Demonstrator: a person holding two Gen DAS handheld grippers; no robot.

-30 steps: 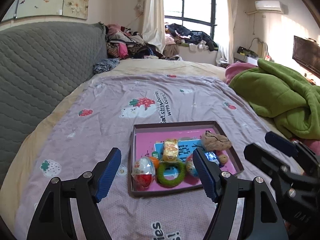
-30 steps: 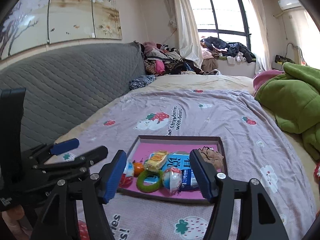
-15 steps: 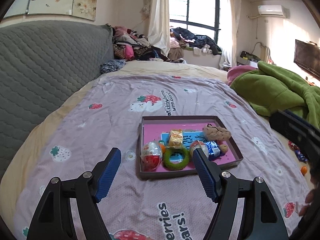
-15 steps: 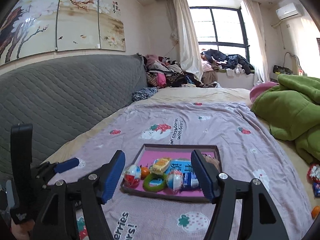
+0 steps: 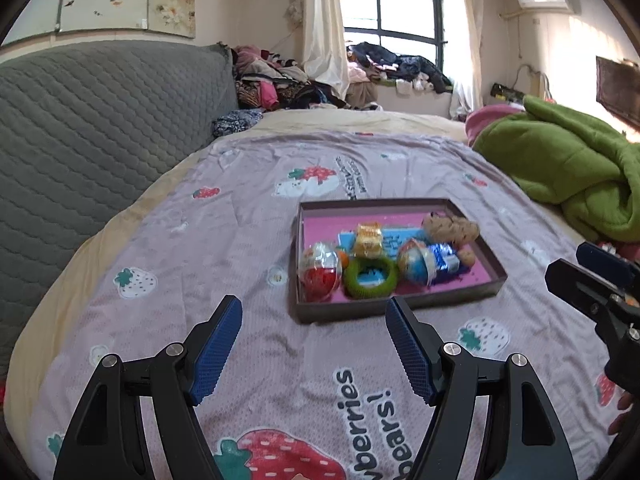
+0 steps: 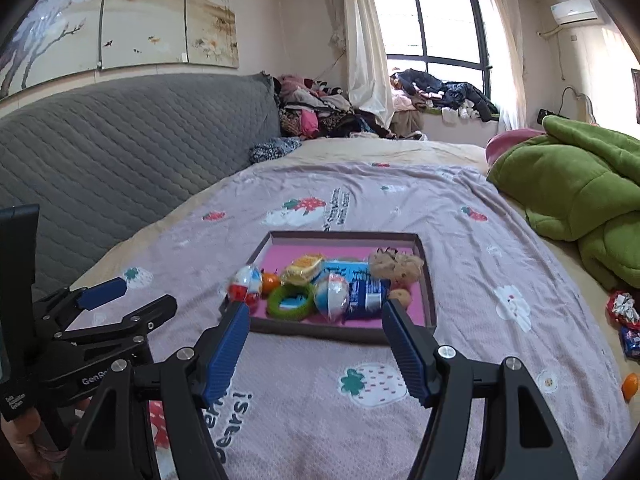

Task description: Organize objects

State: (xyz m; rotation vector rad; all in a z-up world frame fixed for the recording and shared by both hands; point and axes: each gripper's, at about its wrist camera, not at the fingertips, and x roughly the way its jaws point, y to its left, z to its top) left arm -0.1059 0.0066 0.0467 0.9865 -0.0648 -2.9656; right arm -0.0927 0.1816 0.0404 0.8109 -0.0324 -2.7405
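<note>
Left wrist view: left gripper point(image 5: 314, 344) jaws wide apart, nothing between the pads, hovering over the strawberry-print bedspread point(image 5: 240, 248) short of the tray point(image 5: 400, 308). Tray sits mid-bed, pink inside, holding a red-white egg toy point(image 5: 320, 272), green ring point(image 5: 371, 277), blue egg toy point(image 5: 416, 264), yellow snack pack point(image 5: 368, 238), brown plush point(image 5: 452, 228). Right gripper point(image 5: 592, 276) at right edge, spread unclear here. Green blanket point(image 5: 560, 168) far right

Right wrist view: right gripper point(image 6: 314, 344) jaws wide, empty, just in front of the tray's point(image 6: 340, 330) near wall. Same items inside. Left gripper point(image 6: 120, 300) low left, open. Loose wrapped candy point(image 6: 622, 308) and orange ball point(image 6: 631, 385) lie on the bed at the right, well apart from the tray
</note>
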